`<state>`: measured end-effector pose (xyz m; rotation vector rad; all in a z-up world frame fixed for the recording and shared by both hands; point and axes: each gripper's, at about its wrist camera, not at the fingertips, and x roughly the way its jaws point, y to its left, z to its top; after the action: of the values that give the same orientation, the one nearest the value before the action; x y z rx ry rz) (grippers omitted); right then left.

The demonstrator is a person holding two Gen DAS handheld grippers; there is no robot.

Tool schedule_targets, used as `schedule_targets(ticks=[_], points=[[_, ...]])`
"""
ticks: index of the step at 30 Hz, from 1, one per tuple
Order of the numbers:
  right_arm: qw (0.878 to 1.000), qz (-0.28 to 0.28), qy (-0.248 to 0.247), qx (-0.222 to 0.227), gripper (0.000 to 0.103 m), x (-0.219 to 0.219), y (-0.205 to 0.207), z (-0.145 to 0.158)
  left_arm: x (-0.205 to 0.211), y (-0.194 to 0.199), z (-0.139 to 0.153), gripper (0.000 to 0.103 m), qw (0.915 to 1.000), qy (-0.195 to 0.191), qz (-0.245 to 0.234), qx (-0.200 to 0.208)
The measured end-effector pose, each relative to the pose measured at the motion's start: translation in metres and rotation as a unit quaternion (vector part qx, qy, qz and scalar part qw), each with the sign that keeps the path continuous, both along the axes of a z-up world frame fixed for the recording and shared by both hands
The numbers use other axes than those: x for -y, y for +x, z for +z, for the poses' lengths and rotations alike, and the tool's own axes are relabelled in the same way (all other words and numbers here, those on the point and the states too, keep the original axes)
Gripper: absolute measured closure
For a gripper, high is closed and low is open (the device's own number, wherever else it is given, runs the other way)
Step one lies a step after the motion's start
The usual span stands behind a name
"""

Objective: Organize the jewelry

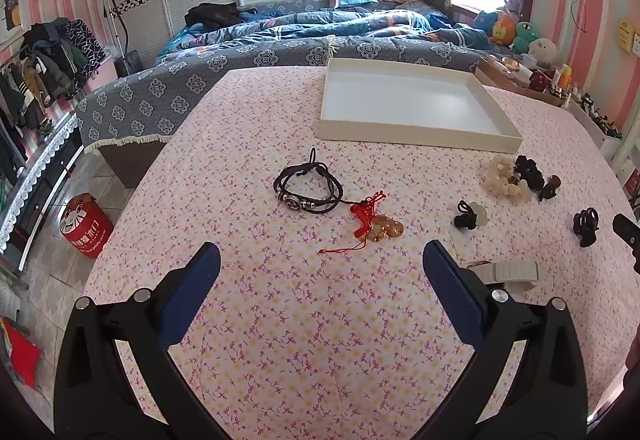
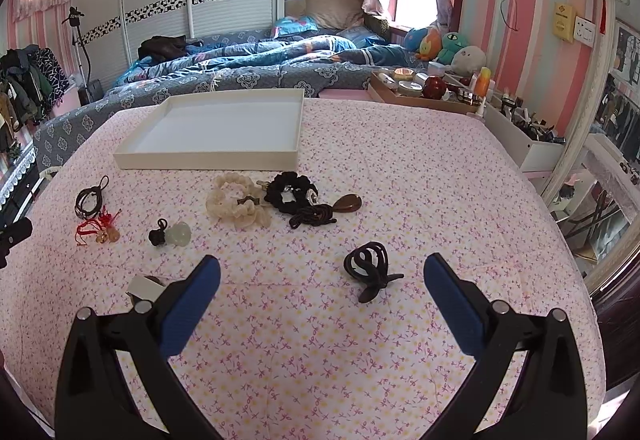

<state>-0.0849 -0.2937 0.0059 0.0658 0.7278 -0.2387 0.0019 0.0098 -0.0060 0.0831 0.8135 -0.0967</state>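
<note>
Nothing sits in the white tray (image 2: 208, 156) at twelve o'clock yet; bracelet (image 1: 308, 192), scrunchies (image 2: 238, 206) and hair claw clip (image 2: 370, 268) lie scattered on the bench (image 2: 400, 168). Left claw (image 1: 320, 272) and right claw (image 2: 322, 276) both gape apart, holding nothing.

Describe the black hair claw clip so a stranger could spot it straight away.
Start at the white tray at the far side of the floral tablecloth, then come toward the near edge, past the cream scrunchie and black scrunchie. The black hair claw clip lies alone, nearest the right hand-held gripper. Unlike the soft fabric pieces, it is hard glossy plastic with looping prongs.
</note>
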Motion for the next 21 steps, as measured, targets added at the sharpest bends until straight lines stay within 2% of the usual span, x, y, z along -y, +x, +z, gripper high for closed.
schedule_targets(ticks=[21], points=[[1.000, -0.007, -0.002, -0.008, 0.002, 0.005, 0.011, -0.005, 0.008, 0.012, -0.011, 0.003, 0.9998, -0.002, -0.020, -0.009]])
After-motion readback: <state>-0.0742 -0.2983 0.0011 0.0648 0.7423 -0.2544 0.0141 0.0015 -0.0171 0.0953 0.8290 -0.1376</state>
